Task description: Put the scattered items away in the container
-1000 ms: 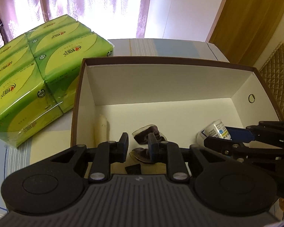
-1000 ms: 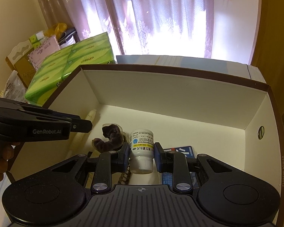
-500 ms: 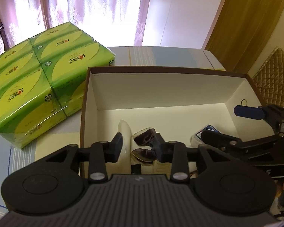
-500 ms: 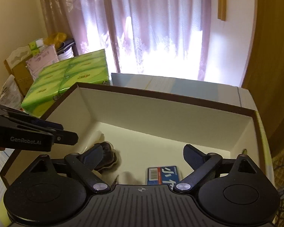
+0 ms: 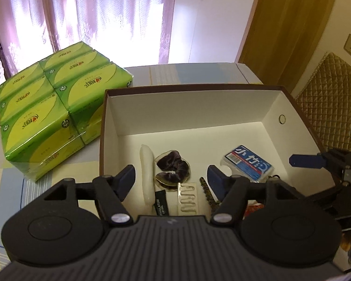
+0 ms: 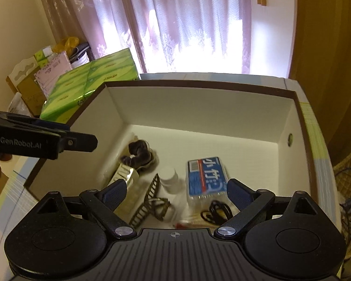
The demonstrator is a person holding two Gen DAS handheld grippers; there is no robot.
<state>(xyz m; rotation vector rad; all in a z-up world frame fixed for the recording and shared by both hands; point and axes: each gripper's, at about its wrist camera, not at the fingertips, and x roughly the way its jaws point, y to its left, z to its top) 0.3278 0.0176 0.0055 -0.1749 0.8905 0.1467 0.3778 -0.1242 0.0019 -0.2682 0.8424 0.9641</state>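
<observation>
The container is a brown-rimmed box (image 5: 187, 87) (image 6: 199, 85), white inside. On its floor lie a dark scrunchie in a clear packet (image 5: 173, 166) (image 6: 138, 151), a white stick (image 5: 147, 168), a blue tissue pack (image 5: 248, 164) (image 6: 206, 175), a white bottle (image 6: 169, 179), a brown claw clip (image 6: 152, 201) and a black cord (image 6: 217, 212). My left gripper (image 5: 170, 175) hovers over the box's near left part, jaws opening, nothing pressed between them. My right gripper (image 6: 175, 188) hangs wide open above the bottle, clear of it.
A block of green tissue packs (image 5: 51, 117) (image 6: 91, 86) stands left of the box on the striped table. A quilted chair back (image 5: 332, 103) is on the right. Cartons and bags (image 6: 30, 82) crowd the far left corner. Cables (image 6: 348, 201) lie at the right.
The right gripper let go of the white bottle, which now lies in the box, and opened wide. The left jaws spread apart. Both grippers rose and drew back from the box.
</observation>
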